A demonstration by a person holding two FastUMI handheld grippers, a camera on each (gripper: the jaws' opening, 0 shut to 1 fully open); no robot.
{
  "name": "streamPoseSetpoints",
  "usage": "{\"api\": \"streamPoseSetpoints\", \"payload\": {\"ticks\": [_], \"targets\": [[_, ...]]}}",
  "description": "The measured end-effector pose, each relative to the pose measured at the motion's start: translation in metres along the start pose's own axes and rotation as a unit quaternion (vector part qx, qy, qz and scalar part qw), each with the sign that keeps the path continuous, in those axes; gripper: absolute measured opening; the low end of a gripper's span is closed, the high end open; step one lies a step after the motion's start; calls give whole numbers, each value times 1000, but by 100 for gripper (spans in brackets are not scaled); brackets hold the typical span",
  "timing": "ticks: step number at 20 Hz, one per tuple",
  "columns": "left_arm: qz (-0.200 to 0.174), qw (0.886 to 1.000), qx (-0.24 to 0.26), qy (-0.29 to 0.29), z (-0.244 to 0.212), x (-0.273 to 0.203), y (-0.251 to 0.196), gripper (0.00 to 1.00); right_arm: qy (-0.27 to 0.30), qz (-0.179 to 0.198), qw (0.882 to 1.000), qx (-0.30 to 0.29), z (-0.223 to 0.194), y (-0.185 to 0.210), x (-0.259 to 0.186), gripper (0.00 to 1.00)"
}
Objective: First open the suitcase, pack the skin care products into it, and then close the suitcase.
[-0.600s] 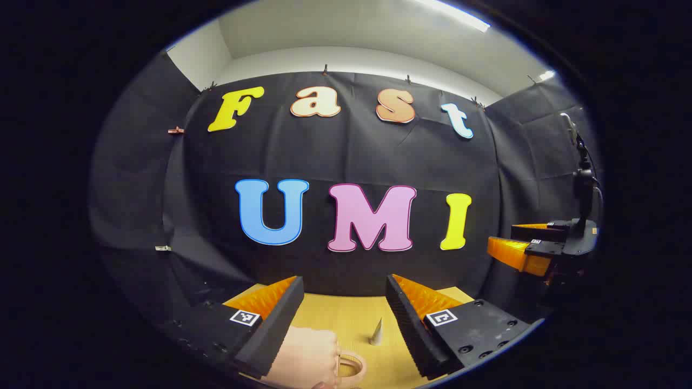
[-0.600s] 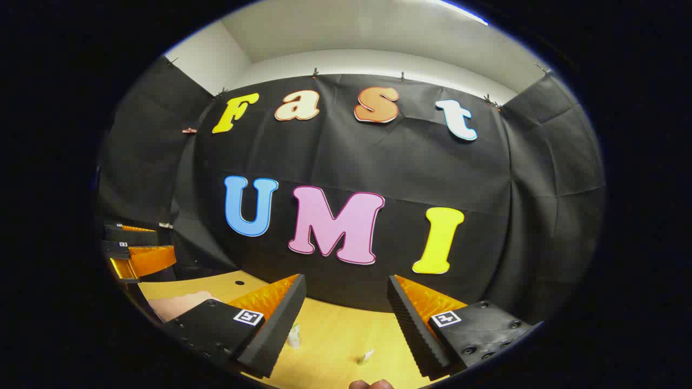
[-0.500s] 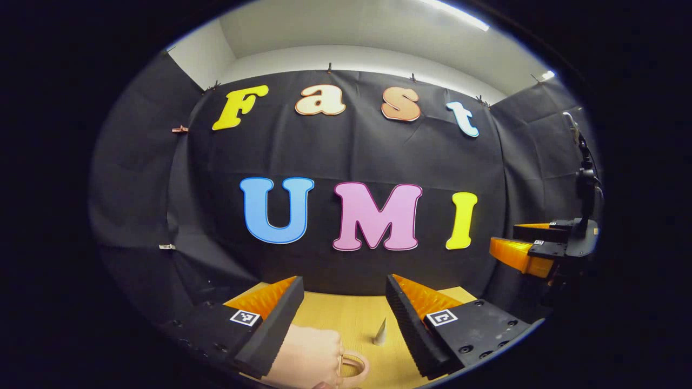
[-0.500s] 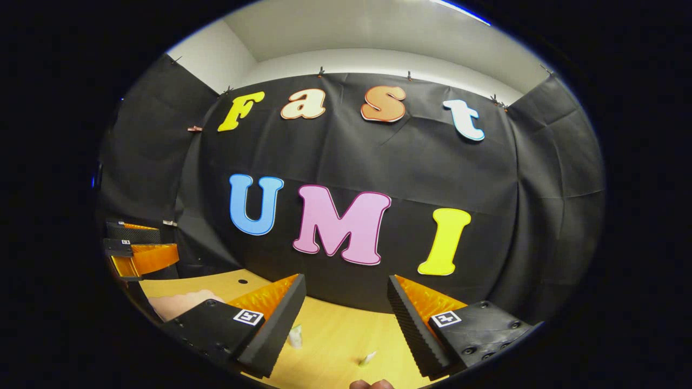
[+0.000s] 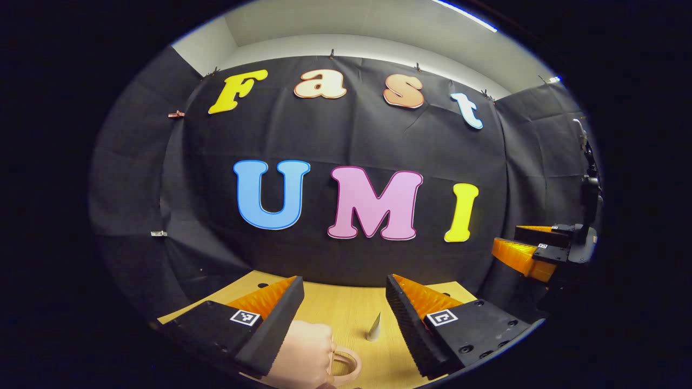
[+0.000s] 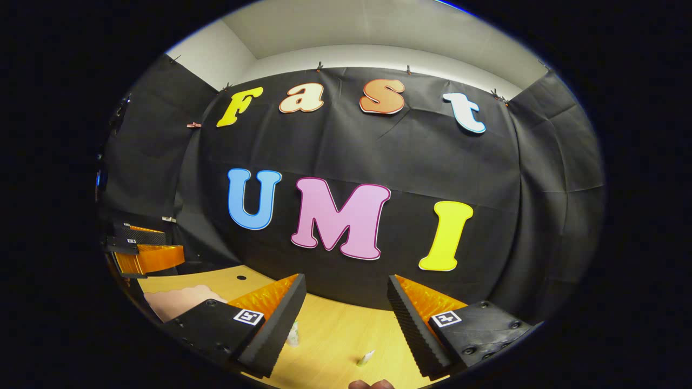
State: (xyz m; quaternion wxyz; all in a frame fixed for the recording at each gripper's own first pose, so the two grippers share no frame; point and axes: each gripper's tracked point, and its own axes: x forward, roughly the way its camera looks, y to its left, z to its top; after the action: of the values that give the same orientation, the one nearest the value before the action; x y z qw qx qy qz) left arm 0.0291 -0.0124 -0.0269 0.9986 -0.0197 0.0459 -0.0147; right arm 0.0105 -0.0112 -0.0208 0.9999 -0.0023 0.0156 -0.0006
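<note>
Left tool (image 5: 344,294) held level above the table (image 5: 346,305), fingers spread, nothing between them. Below it sits the pink suitcase (image 5: 303,354), its looped handle (image 5: 346,364) facing right; a small pointed tube (image 5: 374,328) stands just beyond. Right tool (image 6: 346,294) likewise spread wide and empty; two small skincare pieces (image 6: 293,334) (image 6: 365,357) rest on the table beneath it.

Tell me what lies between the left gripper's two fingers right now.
In the left gripper view, the open left gripper has bare wooden table there, with a small cone-shaped tube standing upright.
</note>
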Motion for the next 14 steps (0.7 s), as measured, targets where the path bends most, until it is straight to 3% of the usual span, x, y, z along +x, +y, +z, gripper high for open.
{"api": "streamPoseSetpoints", "payload": {"ticks": [4, 7, 10, 14], "targets": [[-24, 999, -7, 25, -16, 11, -14, 96, 2, -15, 1000, -6, -4, -10, -6, 94], [-64, 993, -39, 87, -59, 21, -34, 96, 12, -27, 1000, -11, -13, -19, -9, 96], [-61, 978, -58, 189, -120, 29, -33, 96, 19, -36, 999, -7, -24, -29, -18, 96], [-59, 951, -49, 298, -188, 36, -38, 96, 53, -28, 998, -6, -48, -37, -29, 96]]}}
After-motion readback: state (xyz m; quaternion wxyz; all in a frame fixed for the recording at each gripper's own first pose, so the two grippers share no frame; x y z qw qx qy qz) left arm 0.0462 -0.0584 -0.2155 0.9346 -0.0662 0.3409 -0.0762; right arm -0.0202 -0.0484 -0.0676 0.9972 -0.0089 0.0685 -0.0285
